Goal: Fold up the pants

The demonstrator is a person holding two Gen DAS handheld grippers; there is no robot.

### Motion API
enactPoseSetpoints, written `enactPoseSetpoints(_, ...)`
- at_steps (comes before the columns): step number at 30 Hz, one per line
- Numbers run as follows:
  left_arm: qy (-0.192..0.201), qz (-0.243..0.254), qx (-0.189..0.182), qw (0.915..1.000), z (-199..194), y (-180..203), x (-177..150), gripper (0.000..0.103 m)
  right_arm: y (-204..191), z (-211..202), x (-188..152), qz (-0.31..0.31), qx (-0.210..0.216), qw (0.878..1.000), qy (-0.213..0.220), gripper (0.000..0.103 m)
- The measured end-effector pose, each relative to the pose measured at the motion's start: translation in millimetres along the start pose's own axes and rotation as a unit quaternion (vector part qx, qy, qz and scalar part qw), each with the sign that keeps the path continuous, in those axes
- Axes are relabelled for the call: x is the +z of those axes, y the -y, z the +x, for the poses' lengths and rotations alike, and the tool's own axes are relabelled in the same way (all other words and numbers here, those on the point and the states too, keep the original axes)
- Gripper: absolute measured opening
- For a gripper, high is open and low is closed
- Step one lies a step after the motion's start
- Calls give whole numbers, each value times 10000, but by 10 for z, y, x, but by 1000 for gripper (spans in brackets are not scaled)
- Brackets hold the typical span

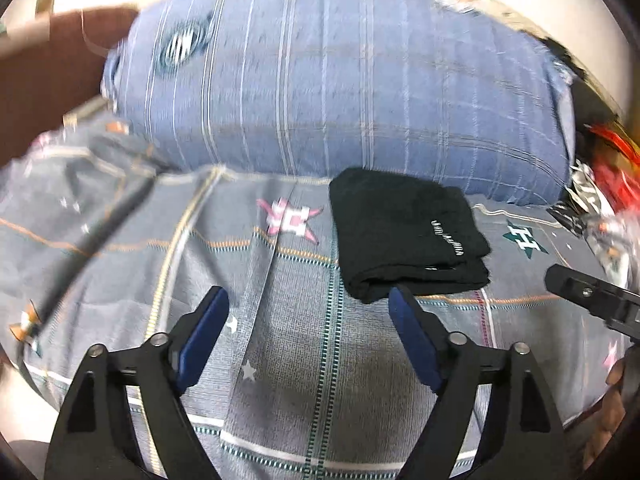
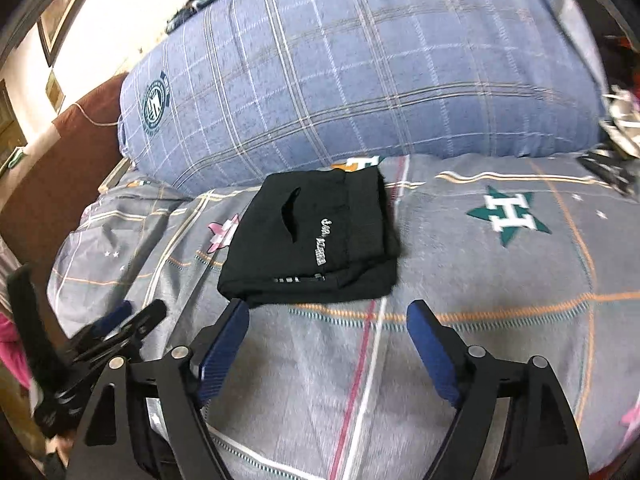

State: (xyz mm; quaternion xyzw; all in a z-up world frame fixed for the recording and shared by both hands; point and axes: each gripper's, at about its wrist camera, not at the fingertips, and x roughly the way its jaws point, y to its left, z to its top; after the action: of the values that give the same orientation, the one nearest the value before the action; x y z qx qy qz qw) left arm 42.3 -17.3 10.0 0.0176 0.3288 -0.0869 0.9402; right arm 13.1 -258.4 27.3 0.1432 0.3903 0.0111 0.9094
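Grey patterned bedding point(image 2: 460, 360) is being used as the work surface. Both the left gripper point(image 1: 308, 312) and the right gripper point(image 2: 328, 322) are being held released, nothing between the blue pads. Just beyond their fingertips, the black pants point(image 2: 316, 240) are lying folded into a compact rectangle, long axis running away toward the blue plaid pillow point(image 2: 360, 80), white lettering facing up.
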Motion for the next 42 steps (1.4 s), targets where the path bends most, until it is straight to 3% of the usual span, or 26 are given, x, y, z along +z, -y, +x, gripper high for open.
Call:
enactPoseSetpoints(4, 437, 265, 241, 9984, -132, 80, -144, 83, -52, -86, -196, -63, -118, 9999, 92, 84)
enactPoseSetpoints(8, 371, 366, 333, 9981, -189, 128, -160, 83, -157, -59, -237, -334, -411, 9986, 64, 84)
enactPoseSetpoints(15, 36, 436, 419, 9982, -127, 174, -212, 83, -193, -45, -247, -456, -413, 9981, -26, 84)
enactPoseSetpoints(27, 187, 478, 463, 9976, -233, 174, -176, 83, -378, -131, -275, -880, -689, 9934, 274, 84)
enactPoseSetpoints(42, 237, 436, 434, 9978, -264, 151, -147, 83, -313, -112, -243, -711, -683, 9948, 237, 84)
